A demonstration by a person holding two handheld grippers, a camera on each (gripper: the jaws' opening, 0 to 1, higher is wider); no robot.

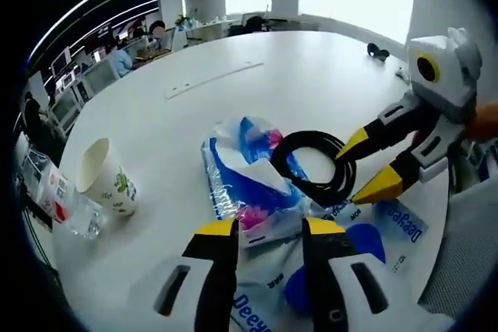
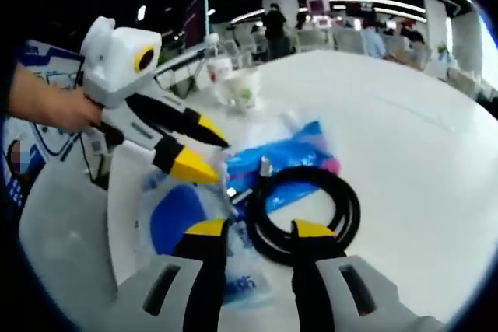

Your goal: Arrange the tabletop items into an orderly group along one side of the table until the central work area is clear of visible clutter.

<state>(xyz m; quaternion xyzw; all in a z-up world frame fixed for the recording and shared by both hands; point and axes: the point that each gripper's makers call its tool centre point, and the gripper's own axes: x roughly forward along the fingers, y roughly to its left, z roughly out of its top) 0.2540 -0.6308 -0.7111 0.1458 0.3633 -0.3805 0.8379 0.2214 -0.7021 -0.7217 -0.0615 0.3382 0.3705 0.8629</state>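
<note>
My right gripper (image 2: 258,230) open astride black cable coil (image 2: 305,209); my left gripper (image 1: 268,227) open over blue tissue pack (image 1: 247,172); paper cup (image 1: 106,176) far left.

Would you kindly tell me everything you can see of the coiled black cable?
The black cable is a smooth, rubbery-looking cord wound into a round, several-turn coil, lying flat on the blue-and-white plastic packets near the white table's edge. In the right gripper view a small metallic plug end sticks up at its rim. The right gripper stands open, its yellow tips straddling the coil's side; whether they touch it is unclear.
</note>
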